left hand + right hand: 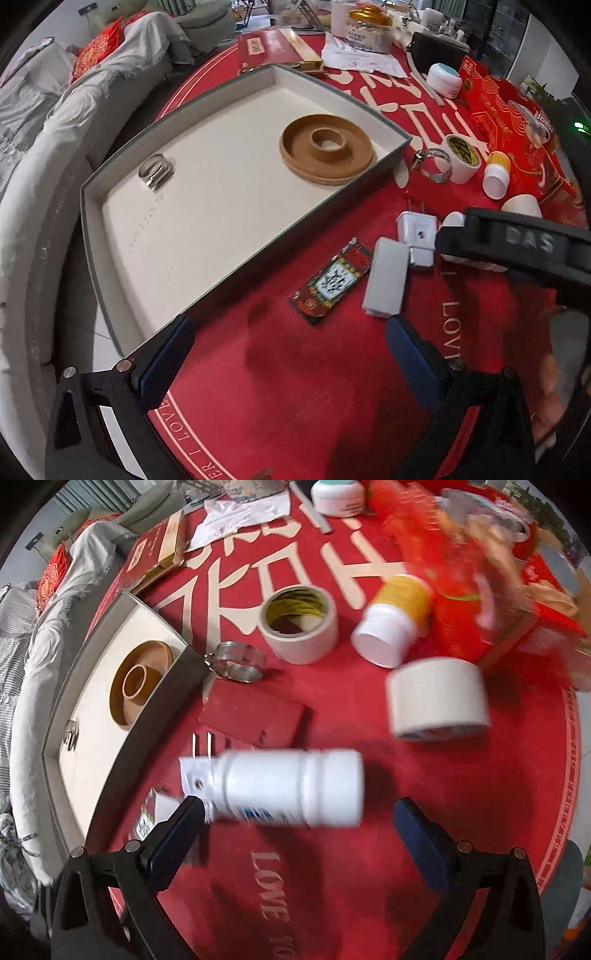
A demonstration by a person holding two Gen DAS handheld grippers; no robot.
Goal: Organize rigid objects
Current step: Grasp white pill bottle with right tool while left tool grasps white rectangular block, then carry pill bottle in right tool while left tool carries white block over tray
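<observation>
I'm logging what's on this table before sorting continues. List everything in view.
tray: one, grey rim, cream floor, left on the table
wooden ring dish: one, brown, in the tray
hose clamp: one, metal, in the tray
second hose clamp: one, metal, on the cloth beside the tray corner
tape roll: one, cream, behind that clamp
white tape roll: one, right of centre
yellow-label bottle: one, lying down
white bottle: one, lying ahead of the right gripper
plug adapter: one, white
grey block: one
red card: one
cream jar: one, white and teal
tablecloth: red
left gripper: jaws open
right gripper: jaws open
</observation>
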